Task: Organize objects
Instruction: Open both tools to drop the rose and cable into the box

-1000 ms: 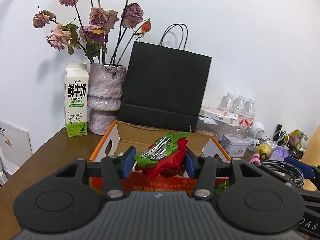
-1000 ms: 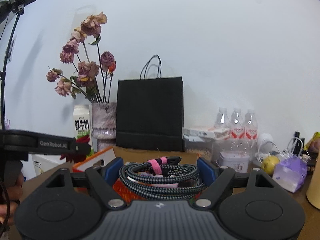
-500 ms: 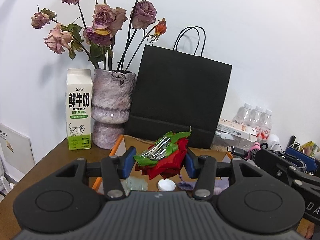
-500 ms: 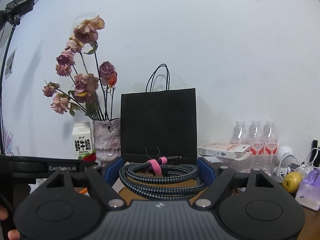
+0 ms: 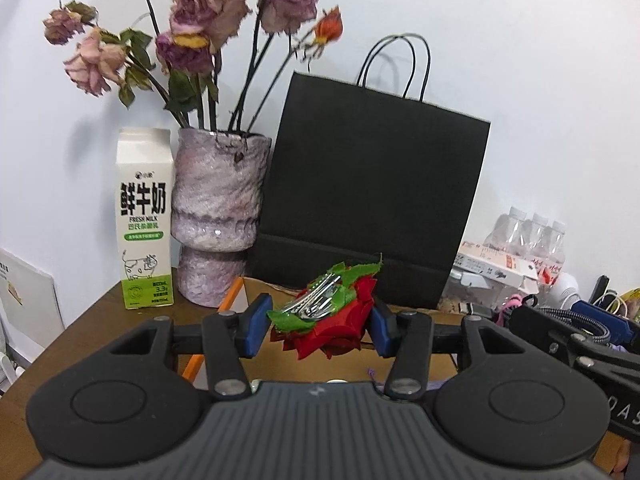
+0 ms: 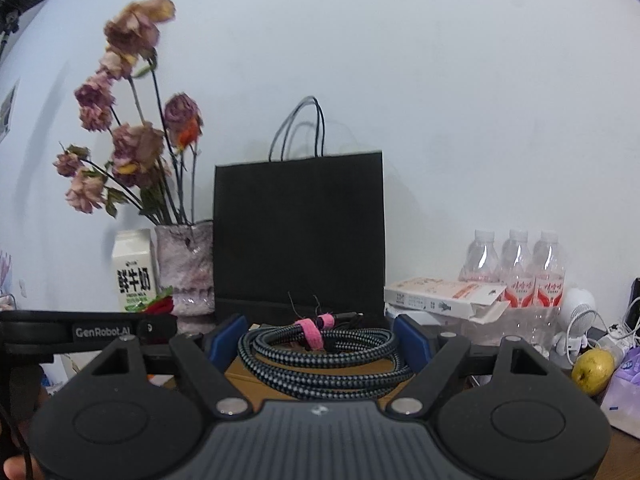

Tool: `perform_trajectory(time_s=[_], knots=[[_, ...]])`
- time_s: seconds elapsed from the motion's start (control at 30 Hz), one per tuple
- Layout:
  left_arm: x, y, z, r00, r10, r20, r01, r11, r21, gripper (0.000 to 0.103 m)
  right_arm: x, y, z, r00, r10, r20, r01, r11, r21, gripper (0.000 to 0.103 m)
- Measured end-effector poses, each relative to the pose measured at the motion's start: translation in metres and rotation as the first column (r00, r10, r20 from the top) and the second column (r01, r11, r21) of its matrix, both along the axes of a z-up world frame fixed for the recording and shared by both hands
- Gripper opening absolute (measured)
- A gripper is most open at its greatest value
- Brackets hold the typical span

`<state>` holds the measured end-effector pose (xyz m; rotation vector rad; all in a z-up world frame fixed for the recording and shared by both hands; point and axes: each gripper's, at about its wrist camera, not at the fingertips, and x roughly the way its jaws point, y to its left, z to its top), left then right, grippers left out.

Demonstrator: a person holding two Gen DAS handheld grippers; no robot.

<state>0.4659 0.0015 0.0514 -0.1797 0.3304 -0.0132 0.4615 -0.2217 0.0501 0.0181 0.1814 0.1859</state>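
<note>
My left gripper (image 5: pixel 318 324) is shut on a red fabric rose (image 5: pixel 336 330) with green leaves and silver clips on top. It hangs above an open cardboard box with an orange rim (image 5: pixel 230 300). My right gripper (image 6: pixel 320 342) is shut on a coiled braided cable (image 6: pixel 324 356) bound with a pink strap. The cable hangs above the brown box (image 6: pixel 240 368), in front of the black paper bag (image 6: pixel 300 232). In the right wrist view the left gripper (image 6: pixel 88 332) reaches in from the left with the rose (image 6: pixel 160 305). The right gripper (image 5: pixel 576 332) shows at the right of the left wrist view.
At the back stand a milk carton (image 5: pixel 145 220), a stone vase of dried roses (image 5: pixel 218 216) and the black bag (image 5: pixel 372 192). To the right are water bottles (image 6: pixel 516 268), a flat carton (image 6: pixel 440 296), a pear (image 6: pixel 592 366), a purple pouch (image 6: pixel 628 384) and cables.
Both grippers have moved forward toward the bag and wall, carrying the rose and the cable over the box. The box has slid down under the grippers. Neither grip has changed.
</note>
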Motion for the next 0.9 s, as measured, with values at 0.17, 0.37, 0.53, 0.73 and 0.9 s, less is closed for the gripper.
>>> perform_trajectory(time_s=[0.17,0.37,0.53,0.73,0.9], knots=[[0.016,-0.001,-0.008,1.0,0.004,-0.025,-0.004,1.0,0.015,0.052,0.02,0.001,-0.013,0.998,-0.008,-0.069,0.007,1.0,-0.016,0.08],[0.033,-0.003,-0.017,0.998,0.021,-0.058,-0.018,0.999,0.046,0.061,0.041,-0.001,-0.028,0.987,-0.026,-0.156,0.023,1.0,-0.021,0.082],[0.036,-0.001,-0.019,0.998,0.062,-0.033,-0.059,0.996,0.067,0.103,0.049,-0.006,-0.037,0.98,-0.049,-0.194,0.049,0.999,-0.008,0.097],[0.037,0.0,-0.018,0.996,0.07,-0.046,-0.067,0.995,0.07,0.103,0.05,-0.006,-0.039,0.977,-0.059,-0.206,0.057,0.998,-0.014,0.103],[0.035,-0.001,-0.016,0.997,0.069,-0.041,-0.065,0.995,0.074,0.103,0.049,-0.007,-0.038,0.974,-0.056,-0.22,0.055,0.998,-0.01,0.103]])
